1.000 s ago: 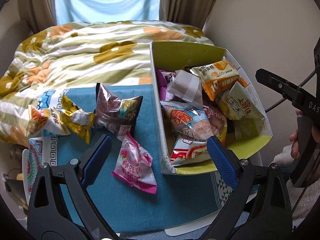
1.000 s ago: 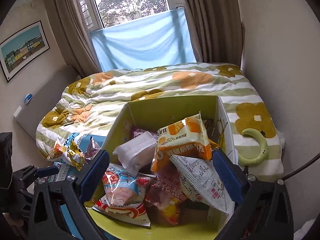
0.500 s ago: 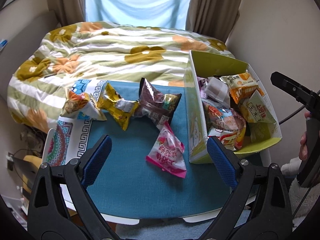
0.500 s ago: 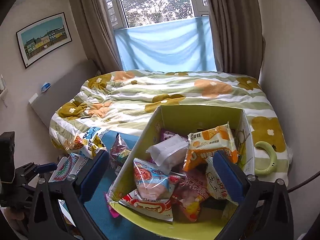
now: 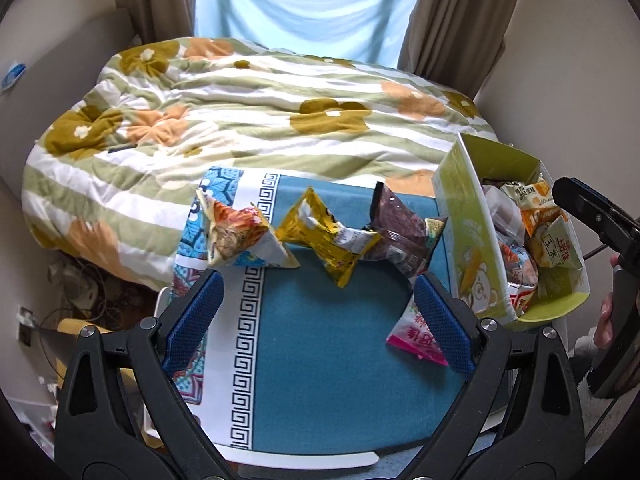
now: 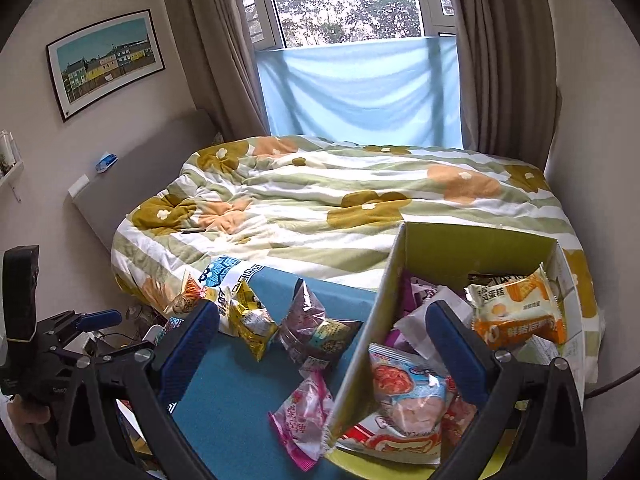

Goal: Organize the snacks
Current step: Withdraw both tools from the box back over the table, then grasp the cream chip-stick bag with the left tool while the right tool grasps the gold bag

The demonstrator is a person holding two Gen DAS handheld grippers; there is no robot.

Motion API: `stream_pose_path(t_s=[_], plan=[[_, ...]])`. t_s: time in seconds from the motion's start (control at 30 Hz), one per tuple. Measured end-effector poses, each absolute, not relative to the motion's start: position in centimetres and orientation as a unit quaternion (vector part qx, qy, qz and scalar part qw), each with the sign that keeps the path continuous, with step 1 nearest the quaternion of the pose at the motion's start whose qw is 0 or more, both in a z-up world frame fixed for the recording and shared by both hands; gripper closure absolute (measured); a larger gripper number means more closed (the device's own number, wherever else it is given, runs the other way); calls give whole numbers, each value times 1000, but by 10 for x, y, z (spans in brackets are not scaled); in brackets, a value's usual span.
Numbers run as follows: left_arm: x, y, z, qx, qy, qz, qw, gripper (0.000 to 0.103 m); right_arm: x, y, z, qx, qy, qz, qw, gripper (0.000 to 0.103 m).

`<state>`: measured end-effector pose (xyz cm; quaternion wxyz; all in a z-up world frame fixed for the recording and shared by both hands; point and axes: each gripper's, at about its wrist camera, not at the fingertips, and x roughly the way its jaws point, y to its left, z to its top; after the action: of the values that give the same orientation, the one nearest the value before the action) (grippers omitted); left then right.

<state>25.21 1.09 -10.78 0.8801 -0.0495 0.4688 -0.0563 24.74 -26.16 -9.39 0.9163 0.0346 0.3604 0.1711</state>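
Observation:
Several snack bags lie on a blue cloth (image 5: 328, 360): an orange-white bag (image 5: 240, 240), a yellow bag (image 5: 326, 238), a dark maroon bag (image 5: 400, 230) and a pink bag (image 5: 412, 334). A green cardboard box (image 5: 464, 240) at the right holds several snacks, among them an orange packet (image 6: 516, 316). My left gripper (image 5: 316, 316) is open and empty above the cloth, in front of the bags. My right gripper (image 6: 324, 348) is open and empty, hovering over the box's left wall (image 6: 368, 332) and the pink bag (image 6: 306, 408).
A bed with a flowered striped quilt (image 5: 240, 112) lies behind the table. The cloth's patterned white border (image 5: 250, 320) runs along the left. A wall stands close to the right of the box. The window and curtains (image 6: 360, 40) are behind the bed.
Both grippers have drawn back and swung left. The box has shifted to the right of both views and the loose bags on the cloth now sit in the middle.

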Motion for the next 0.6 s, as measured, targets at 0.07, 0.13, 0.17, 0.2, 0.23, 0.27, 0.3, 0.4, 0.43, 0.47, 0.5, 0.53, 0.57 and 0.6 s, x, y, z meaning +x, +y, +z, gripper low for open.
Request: stream_pose_path(t_s=[0.07, 0.13, 0.17, 0.2, 0.23, 0.27, 0.3, 0.4, 0.43, 0.47, 0.5, 0.53, 0.57, 0.6], plan=[[265, 32, -112, -57, 477, -57, 875, 8, 256, -242, -98, 35, 365, 169, 915, 0], [278, 52, -116, -66, 484, -58, 870, 8, 264, -223, -103, 31, 373, 168, 912, 0], [284, 61, -118, -72, 488, -60, 868, 8, 268, -215, -106, 28, 374, 166, 912, 0], [291, 70, -122, -77, 491, -64, 866, 8, 272, -206, -109, 25, 376, 166, 911, 0], [298, 77, -126, -81, 496, -66, 862, 8, 275, -197, -113, 21, 379, 169, 910, 0], [306, 84, -131, -84, 502, -69, 858, 8, 278, -189, -117, 14, 382, 170, 908, 0], [313, 90, -138, -87, 509, -73, 853, 8, 282, -180, -122, 6, 387, 171, 906, 0], [336, 103, -162, -109, 530, -90, 836, 8, 293, -158, -138, -19, 400, 176, 899, 0], [343, 107, -171, -120, 535, -99, 830, 8, 296, -150, -145, -29, 406, 177, 896, 0], [351, 110, -181, -131, 542, -105, 824, 8, 300, -144, -152, -40, 410, 177, 894, 0], [358, 109, -193, -142, 549, -110, 816, 8, 303, -138, -159, -49, 414, 179, 891, 0], [365, 111, -203, -154, 557, -115, 808, 8, 306, -133, -166, -58, 417, 180, 889, 0], [371, 112, -214, -165, 564, -119, 800, 8, 309, -128, -174, -65, 422, 183, 885, 0], [377, 112, -224, -171, 571, -121, 794, 8, 312, -123, -182, -73, 428, 186, 881, 0]])
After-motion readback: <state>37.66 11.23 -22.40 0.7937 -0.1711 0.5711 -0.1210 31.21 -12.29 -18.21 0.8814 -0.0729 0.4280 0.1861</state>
